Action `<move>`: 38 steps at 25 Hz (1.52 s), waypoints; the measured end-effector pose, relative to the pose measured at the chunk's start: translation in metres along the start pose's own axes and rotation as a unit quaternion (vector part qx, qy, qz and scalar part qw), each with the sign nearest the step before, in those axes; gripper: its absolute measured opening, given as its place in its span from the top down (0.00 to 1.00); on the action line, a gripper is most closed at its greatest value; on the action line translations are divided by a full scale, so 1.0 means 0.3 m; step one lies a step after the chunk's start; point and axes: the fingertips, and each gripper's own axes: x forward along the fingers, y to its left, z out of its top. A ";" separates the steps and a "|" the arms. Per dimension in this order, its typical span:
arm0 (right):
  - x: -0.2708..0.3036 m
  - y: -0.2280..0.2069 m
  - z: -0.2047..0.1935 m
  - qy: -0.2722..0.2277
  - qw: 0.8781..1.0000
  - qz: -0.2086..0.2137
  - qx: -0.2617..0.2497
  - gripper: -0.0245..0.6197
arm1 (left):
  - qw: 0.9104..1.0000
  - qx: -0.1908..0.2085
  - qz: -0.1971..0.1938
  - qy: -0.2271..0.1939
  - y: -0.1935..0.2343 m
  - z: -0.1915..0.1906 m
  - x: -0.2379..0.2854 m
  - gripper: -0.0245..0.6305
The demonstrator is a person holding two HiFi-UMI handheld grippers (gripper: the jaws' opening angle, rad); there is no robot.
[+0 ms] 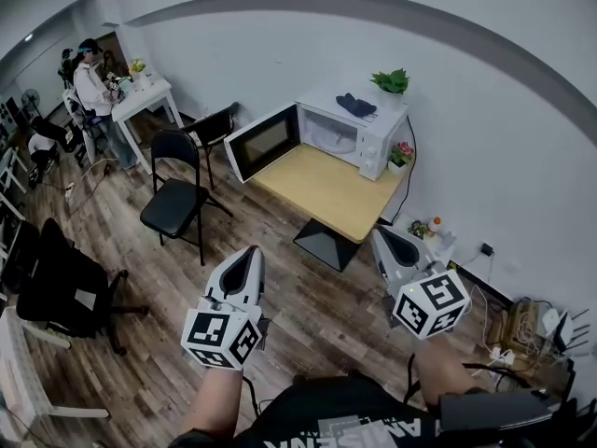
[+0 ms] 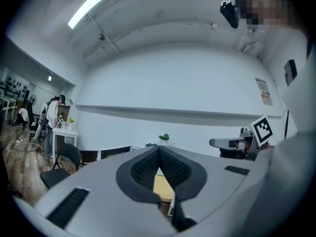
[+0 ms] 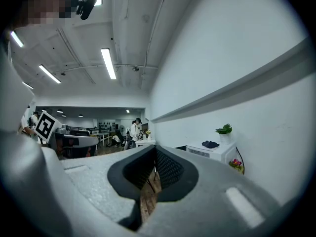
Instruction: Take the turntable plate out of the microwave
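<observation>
A white microwave [image 1: 359,131] stands at the far end of a wooden table [image 1: 326,192], against the wall, its door [image 1: 262,143] swung open to the left. The cavity is pale inside; I cannot make out the turntable plate. Both grippers hang well short of the table over the wooden floor. My left gripper [image 1: 250,253] is shut with nothing in it, its pads [image 2: 148,168] meeting at the tip. My right gripper [image 1: 383,236] is also shut and empty, pads [image 3: 165,169] together. In the right gripper view the microwave [image 3: 210,152] lies ahead to the right.
A dark cloth [image 1: 356,105] and a potted plant [image 1: 392,81] sit on the microwave, with a flower pot [image 1: 403,154] beside it. Black chairs [image 1: 177,199] stand left of the table. A person [image 1: 93,91] stands at a white desk [image 1: 142,97]. A low shelf [image 1: 431,239] and cables [image 1: 534,325] are at right.
</observation>
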 end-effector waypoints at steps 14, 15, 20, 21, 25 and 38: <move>0.271 -0.055 -0.031 0.000 1.000 0.029 0.000 0.95 | 1.000 -0.003 -0.028 -0.005 0.128 -0.023 0.215 0.96; 0.310 -0.086 -0.031 -0.001 0.999 0.034 0.000 0.95 | 1.000 0.000 -0.031 -0.004 0.130 -0.023 0.258 0.96; 0.502 -0.250 0.002 -0.007 0.999 0.051 0.008 0.95 | 1.000 0.004 -0.010 0.003 0.194 0.001 0.475 0.96; 0.536 -0.285 0.014 -0.010 0.998 0.054 0.011 0.95 | 1.000 0.005 -0.005 0.003 0.208 0.010 0.519 0.96; 0.656 -0.403 0.045 -0.011 0.997 0.077 0.007 0.95 | 1.000 0.006 0.005 0.008 0.238 0.021 0.684 0.96; 0.898 -0.671 0.059 0.001 0.994 0.109 -0.016 0.95 | 0.999 -0.003 0.034 0.010 0.310 0.032 1.062 0.96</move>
